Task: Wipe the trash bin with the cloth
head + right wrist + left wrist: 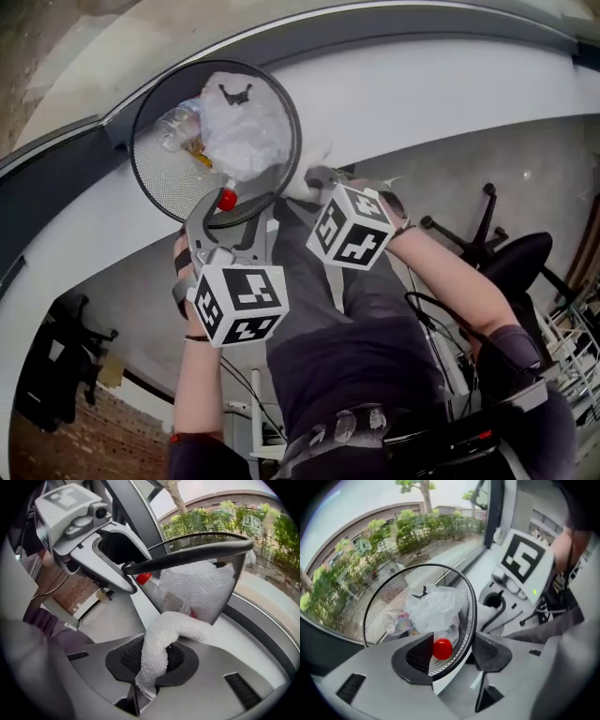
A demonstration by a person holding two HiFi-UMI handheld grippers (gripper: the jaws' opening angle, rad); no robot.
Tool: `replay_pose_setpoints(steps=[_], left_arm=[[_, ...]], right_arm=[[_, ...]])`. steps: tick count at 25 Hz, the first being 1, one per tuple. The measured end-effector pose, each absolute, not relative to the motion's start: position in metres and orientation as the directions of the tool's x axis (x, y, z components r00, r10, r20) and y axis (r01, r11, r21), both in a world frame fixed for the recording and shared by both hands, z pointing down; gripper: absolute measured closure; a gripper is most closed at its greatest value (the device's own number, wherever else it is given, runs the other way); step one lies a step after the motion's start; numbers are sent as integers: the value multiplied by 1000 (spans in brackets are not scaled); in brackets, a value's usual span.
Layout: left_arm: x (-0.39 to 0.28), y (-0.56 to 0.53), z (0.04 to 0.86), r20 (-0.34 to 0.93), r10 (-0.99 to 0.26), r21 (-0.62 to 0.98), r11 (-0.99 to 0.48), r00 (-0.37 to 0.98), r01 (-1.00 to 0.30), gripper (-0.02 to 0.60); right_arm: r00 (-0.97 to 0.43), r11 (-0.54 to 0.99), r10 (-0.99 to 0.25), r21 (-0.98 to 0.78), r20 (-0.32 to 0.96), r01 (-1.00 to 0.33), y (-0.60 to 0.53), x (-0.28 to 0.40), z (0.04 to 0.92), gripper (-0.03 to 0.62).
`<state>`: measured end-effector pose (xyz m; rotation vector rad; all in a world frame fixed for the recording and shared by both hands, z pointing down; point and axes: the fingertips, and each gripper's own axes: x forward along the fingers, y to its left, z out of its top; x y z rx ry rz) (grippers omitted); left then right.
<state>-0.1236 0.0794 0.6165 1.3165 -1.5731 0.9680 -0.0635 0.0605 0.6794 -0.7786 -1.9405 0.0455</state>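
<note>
A black mesh trash bin [169,183] stands on a white sill [422,89] by the window. Its rim runs between the jaws of my left gripper [234,217], one pad inside and one outside. A gap shows at the inner pad, so that gripper [452,651] is open around the bin's wall [379,606]. My right gripper [152,660] is shut on a white fluffy cloth [161,634]. The cloth curls up and lies against the outside of the bin's mesh wall [206,585], just right of the left gripper in the head view.
Inside the bin lie crumpled clear plastic [433,609] and a bottle with a red cap [442,648]. A dark window frame [56,178] runs behind the sill. An office chair [497,248] stands on the floor to the right.
</note>
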Motion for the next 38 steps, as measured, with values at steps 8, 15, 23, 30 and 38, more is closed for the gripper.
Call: replay_pose_setpoints(steps=[8,15,23,30,38], left_arm=[[-104,54,591,883,-467,117,108,54,-987,362],[-135,120,611,966,-255,-149,-428,-39,-891,285],[-122,99,634,951,-301,-149,-256,-68,-955,367],[-93,68,619,937,-348,-2,-40,12,-999,430],[-94,49,591,863,-495,145,55,99,-988,443]], right_arm=[[-311,795,576,-429,756,428,56,-71,670,545],[-473,931,365,-307,802,198,-64,-93,665,545],[-386,924,343,-234,856,302,-46,-89,687,545],[-257,763,522,-311,813,567,78,-60,687,545],[-253,738,563,-341,787,582,81,-56,678,545]])
